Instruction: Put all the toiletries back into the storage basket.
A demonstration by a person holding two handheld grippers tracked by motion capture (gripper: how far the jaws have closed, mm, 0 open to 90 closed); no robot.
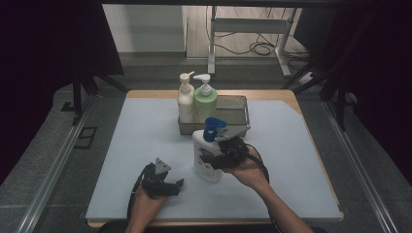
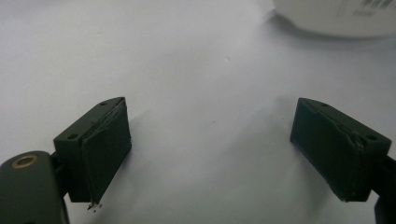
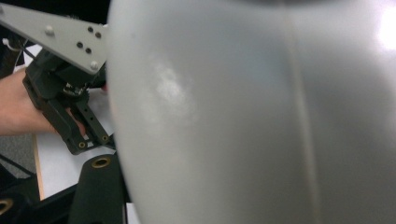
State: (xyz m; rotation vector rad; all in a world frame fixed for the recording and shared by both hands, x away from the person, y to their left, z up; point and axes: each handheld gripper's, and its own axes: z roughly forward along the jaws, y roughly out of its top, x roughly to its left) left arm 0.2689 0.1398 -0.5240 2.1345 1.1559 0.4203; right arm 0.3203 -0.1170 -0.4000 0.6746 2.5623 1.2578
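Note:
A white bottle [image 1: 204,160] with a blue pump top stands upright on the pale mat, just in front of the metal tray. My right gripper [image 1: 214,161] comes in from the right and is shut on the bottle's body, with a jaw on each side. In the right gripper view the bottle's white wall [image 3: 243,116] sits very close to the camera. My left gripper [image 1: 167,187] rests low on the mat to the bottle's left, a short gap away. Its jaws stand wide open [image 2: 210,144] over bare mat, with the bottle's base [image 2: 336,16] ahead of them.
A metal tray [image 1: 235,110] stands at the back middle of the mat [image 1: 141,126]. A cream pump bottle [image 1: 185,99] and a green pump bottle [image 1: 205,101] stand in its left end. The table's wooden edge runs along the front and right.

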